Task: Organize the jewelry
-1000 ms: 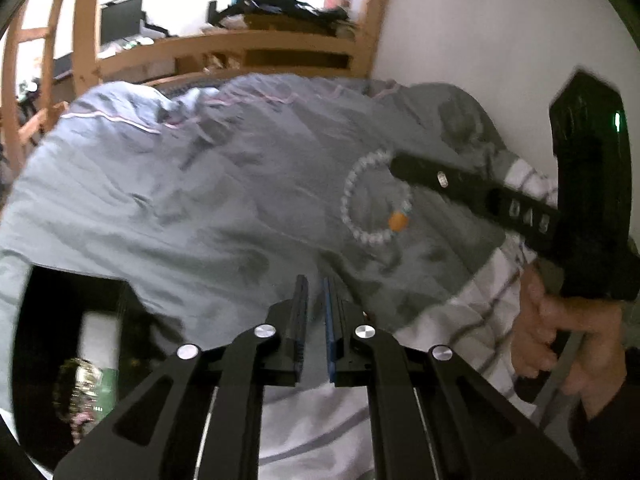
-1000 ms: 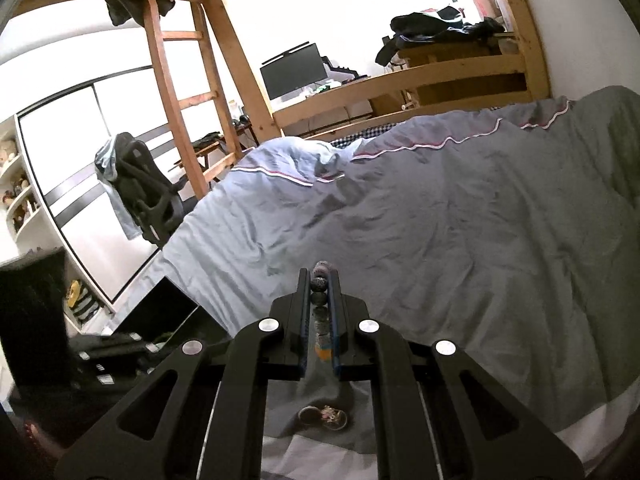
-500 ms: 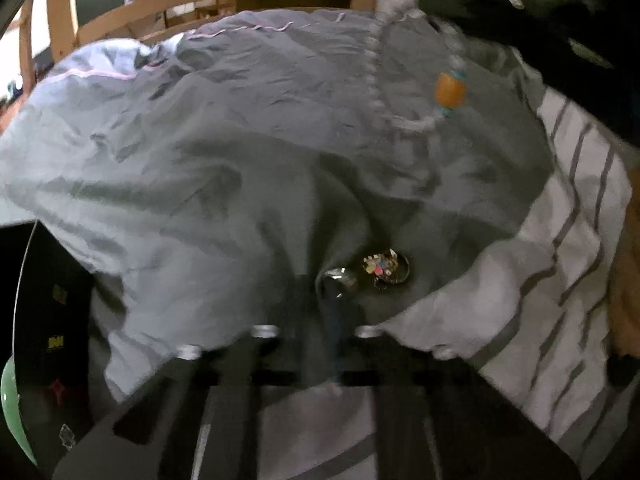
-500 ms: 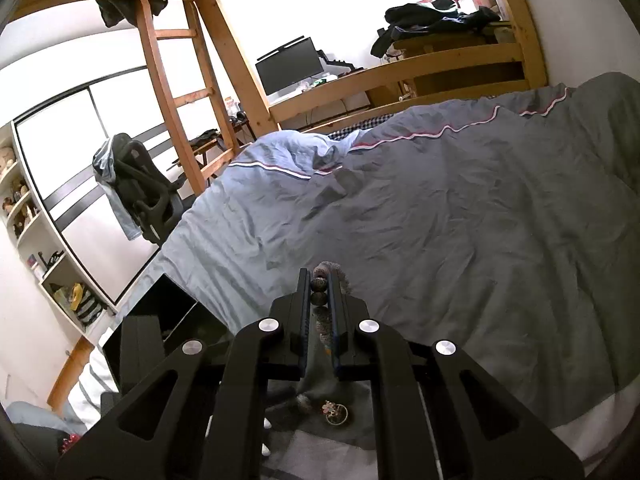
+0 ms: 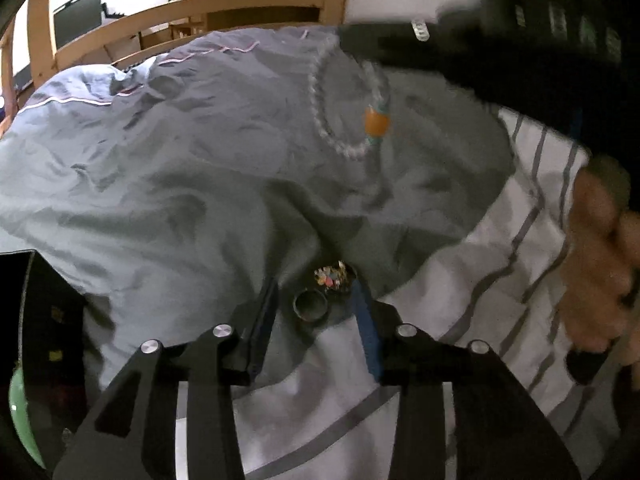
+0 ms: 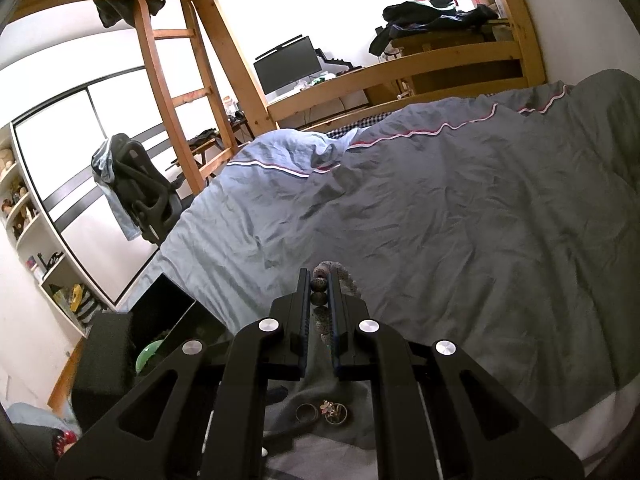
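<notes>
The left tool [image 5: 314, 300] is being held with its jaws just opened around a plain ring [image 5: 311, 305] lying on the grey duvet [image 5: 180, 184], untouched; a jewelled ring [image 5: 334, 276] is lying at its one o'clock; the bead bracelet [image 6: 320, 298] is being gripped in the right tool [image 6: 321, 296].

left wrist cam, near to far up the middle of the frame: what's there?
Left gripper with jaws open → plain ring between the jaws, on the grey duvet → ornate ring just beyond it → beaded bracelet hanging from the right gripper → wooden bed rail.
</notes>
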Motion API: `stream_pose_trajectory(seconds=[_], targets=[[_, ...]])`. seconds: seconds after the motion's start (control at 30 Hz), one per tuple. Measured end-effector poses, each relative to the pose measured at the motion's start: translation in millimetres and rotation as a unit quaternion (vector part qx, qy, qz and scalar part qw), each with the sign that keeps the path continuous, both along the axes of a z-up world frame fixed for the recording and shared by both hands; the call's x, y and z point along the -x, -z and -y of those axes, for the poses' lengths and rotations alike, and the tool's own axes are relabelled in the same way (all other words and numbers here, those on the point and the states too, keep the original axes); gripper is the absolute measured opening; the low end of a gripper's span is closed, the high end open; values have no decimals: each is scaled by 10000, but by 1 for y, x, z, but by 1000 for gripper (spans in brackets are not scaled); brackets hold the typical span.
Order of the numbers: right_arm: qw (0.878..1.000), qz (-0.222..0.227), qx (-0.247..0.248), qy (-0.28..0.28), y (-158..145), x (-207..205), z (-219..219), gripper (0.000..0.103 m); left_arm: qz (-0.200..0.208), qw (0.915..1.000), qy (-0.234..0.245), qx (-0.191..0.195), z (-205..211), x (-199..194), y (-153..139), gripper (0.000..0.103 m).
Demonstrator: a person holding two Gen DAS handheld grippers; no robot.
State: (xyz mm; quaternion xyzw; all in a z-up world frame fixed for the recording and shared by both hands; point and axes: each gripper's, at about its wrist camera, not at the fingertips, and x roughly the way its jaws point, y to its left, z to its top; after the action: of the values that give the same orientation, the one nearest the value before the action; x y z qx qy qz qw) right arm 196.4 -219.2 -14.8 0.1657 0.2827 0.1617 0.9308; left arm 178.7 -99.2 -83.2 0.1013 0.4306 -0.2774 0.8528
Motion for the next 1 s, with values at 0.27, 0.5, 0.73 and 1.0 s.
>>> stream_pose_trajectory(seconds=[0.27, 0.5, 0.73, 1.0], targets=[[10000, -33, -29, 18, 2, -2, 1, 9, -217, 9997, -126, 8, -6, -14, 16, 19], [10000, 3, -76, -17, 1, 0, 1, 9, 125, 9990, -370, 207, -21, -15, -16, 19], [9993, 112, -299, -207, -4, 4, -4, 9, 451, 9965, -617, 353, -38, -10, -49, 19], [9978, 267, -346, -504, -19, 10, -24, 9, 627, 9926, -1010, 263, -63, -10, -71, 19]])
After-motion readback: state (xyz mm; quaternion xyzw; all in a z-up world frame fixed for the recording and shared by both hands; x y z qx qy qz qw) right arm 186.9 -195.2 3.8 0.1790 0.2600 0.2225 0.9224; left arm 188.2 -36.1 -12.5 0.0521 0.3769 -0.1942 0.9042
